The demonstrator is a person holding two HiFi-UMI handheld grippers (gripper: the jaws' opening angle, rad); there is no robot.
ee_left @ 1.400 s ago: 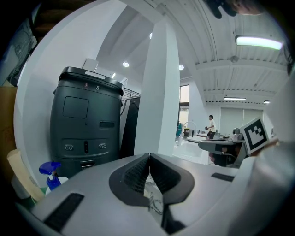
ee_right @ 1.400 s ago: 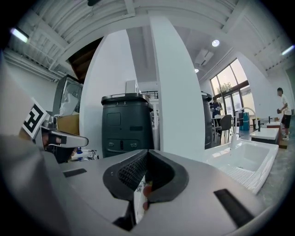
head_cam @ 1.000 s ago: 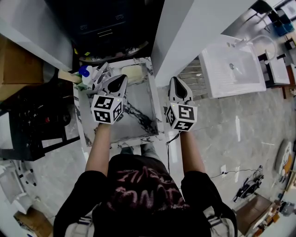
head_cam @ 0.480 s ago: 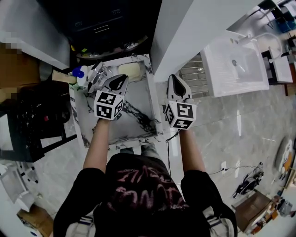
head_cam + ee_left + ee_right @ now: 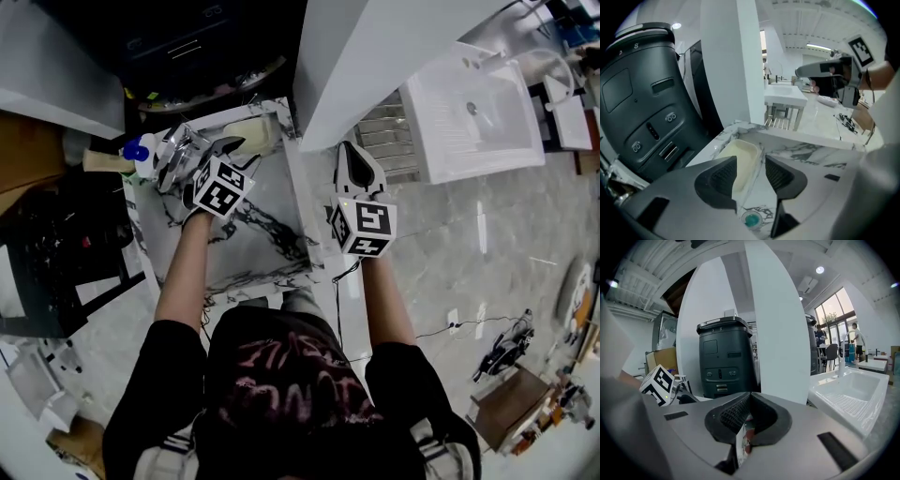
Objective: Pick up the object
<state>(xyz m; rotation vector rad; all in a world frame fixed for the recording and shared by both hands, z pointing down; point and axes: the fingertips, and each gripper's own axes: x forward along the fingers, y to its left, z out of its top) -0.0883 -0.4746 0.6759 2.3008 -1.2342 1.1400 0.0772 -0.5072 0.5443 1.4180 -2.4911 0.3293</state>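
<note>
Jaws of left gripper point(image 5: 751, 160) just opened — apart, beside cream dish point(image 5: 739, 153); right gripper point(image 5: 750, 401) clamped on thin packet point(image 5: 742, 445).

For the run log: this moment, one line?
left tool: just opening, empty, facing cream oblong dish | right tool: shut on thin white packet

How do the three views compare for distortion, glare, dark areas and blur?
Head view: sharp, fisheye bows the white pillar, glare streaks on the floor, dark top. Left gripper view: heavy barrel bend, black corners, cream tray evenly lit. Right gripper view: round vignette, bright windows, the thin packet in the right gripper blurred.
</note>
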